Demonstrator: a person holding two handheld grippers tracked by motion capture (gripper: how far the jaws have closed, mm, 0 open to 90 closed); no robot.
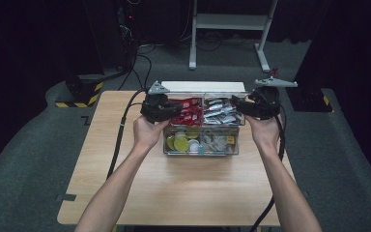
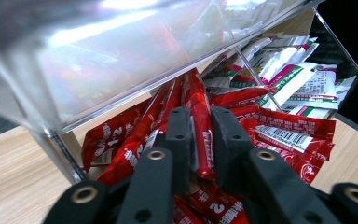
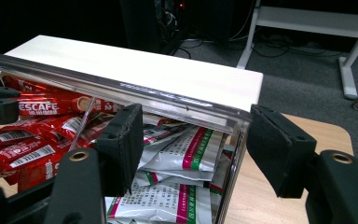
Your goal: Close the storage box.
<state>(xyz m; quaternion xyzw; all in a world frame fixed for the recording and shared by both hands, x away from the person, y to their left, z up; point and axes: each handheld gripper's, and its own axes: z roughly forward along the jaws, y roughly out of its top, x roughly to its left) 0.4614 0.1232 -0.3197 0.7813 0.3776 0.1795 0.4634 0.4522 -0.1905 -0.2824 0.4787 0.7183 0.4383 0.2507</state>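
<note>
1. The left gripper (image 2: 200,135) reaches into the left rear compartment of the clear box (image 1: 200,151), its jaws drawn narrow and pinching one red stick sachet (image 2: 202,122) that runs upright between the pads; the sachet lies on top of a heap of like red sachets (image 2: 279,135).
2. In the high view the left gripper (image 1: 173,109) sits at the box's left rear corner, held in the person's left hand (image 1: 147,131); its cable trails off the table's left side.
3. The right gripper (image 3: 193,140) straddles the right side wall of the box; one jaw stands inside over the white-and-green sachets (image 3: 186,156), the other outside over the wooden table (image 3: 256,205); whether the pads press on the wall I cannot tell from the frames, though the gap looks set close to it.
4. In the high view the right gripper (image 1: 239,105) is at the box's right rear corner, held by the right hand (image 1: 264,130).
5. The box's hinged clear lid (image 2: 98,56) stands raised above the red sachets; the front compartments hold small round pods and packets (image 1: 188,143).
</note>
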